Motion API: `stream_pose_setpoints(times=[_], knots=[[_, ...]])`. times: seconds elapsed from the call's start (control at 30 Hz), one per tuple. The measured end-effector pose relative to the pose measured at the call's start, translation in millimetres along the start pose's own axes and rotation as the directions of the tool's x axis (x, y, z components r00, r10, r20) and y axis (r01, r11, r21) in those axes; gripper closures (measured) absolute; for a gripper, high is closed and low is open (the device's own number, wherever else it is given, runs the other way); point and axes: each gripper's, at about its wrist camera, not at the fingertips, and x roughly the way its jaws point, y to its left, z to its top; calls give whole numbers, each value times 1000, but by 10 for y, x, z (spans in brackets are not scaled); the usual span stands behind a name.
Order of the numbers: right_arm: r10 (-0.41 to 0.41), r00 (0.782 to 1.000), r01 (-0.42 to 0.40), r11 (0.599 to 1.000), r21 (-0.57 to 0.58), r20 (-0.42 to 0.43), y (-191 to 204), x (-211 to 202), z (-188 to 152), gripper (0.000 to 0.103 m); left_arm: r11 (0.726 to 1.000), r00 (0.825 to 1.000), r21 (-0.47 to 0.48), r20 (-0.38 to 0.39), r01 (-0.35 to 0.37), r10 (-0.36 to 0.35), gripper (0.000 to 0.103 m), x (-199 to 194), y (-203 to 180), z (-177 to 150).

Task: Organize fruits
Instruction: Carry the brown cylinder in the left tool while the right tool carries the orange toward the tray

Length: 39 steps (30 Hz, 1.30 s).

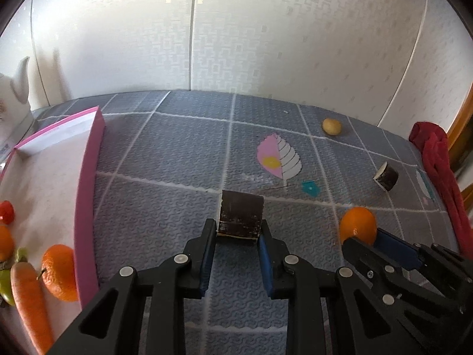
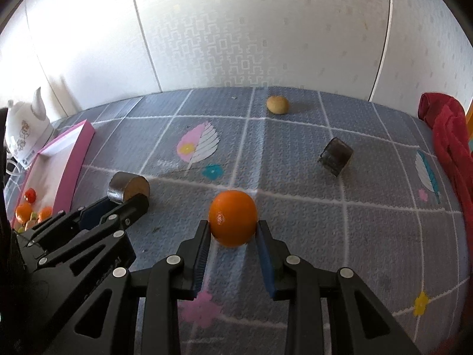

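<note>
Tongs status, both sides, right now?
Left tongs: closed on the dark cut cylinder piece.
Right tongs: closed on the orange.

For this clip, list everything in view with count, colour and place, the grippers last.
orange: one, orange, between the right gripper's fingers
dark cut pieces: two, dark brown skin, pale cut face; one in the left gripper, one loose on the mat
potato: one, tan, far on the mat near the wall
tray: one, pink rim, on the left
fruit in the tray: two oranges, a carrot, a red piece, something green
teapot: one, white, behind the tray
cloth: one, red, right edge
mat: one, grey with a grid
left gripper: black, blue pads, shut on a dark piece
right gripper: black, blue pads, shut on the orange
</note>
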Motion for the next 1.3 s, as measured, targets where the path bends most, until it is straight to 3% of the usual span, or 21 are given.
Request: stream_pose_setpoints(times=[0.47,0.73,0.87,0.93,1.13,1.3], knots=[[43,998,-42,998,50,-34,-22,8,-130,73,999,1000,25,4,-29,29,76,-165,22,-151],[23,999,-22,999,40,-24,-12,47,-125,77,998,999,45,19,-34,33,77,-192,41,-169],[47,999,-45,998,45,-25,-68,38,-111,77,999,999,45,24,-28,27,76,-199,52,-175],[59,998,-57,996,69,-27,-115,15,-125,70,999,999,48,25,-26,24,76,-205,54,-184],[73,997,-71,988,134,-8,-238,-3,-57,70,1000,1000,11,24,-5,4,76,-206,95,-175],[21,1000,-22,997,69,17,-117,-10,-14,80,1000,1000,3,27,-11,11,76,-193,91,-166]])
